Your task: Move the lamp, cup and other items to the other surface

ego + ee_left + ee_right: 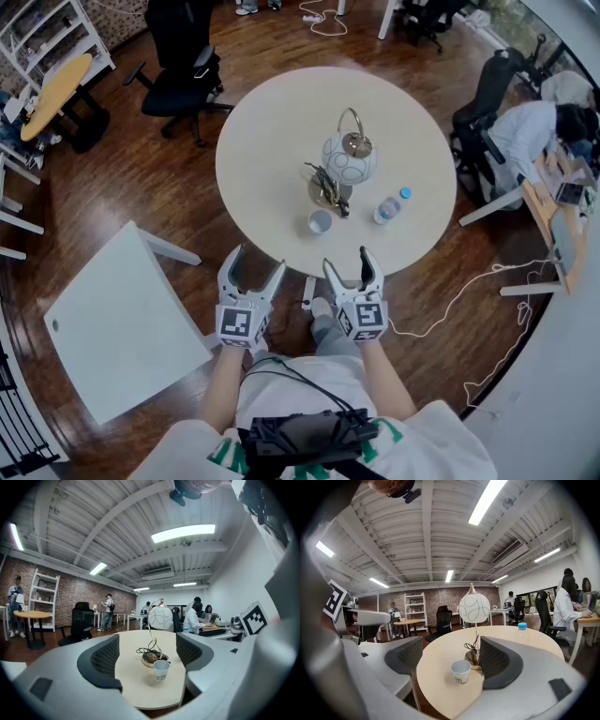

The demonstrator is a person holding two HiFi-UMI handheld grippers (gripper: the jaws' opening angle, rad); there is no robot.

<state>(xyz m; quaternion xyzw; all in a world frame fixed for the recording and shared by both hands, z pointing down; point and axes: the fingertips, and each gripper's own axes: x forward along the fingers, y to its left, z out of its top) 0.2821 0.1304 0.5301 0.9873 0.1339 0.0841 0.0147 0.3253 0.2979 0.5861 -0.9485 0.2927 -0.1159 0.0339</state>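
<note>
We held the left gripper [255, 261] and the right gripper [347, 261] with jaws apart and empty, at the near edge of the round beige table [272, 141]. On it stood 1 white globe lamp [349, 157], 1 small white paper cup [320, 222] just beside its base, and 1 clear plastic bottle [388, 208].

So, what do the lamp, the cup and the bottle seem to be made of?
Lamp: shiny brass-coloured metal stem and base; white patterned globe, perhaps glass.
Cup: probably paper, matte white, thin rim.
Bottle: clear plastic, see-through, blue cap.
</note>
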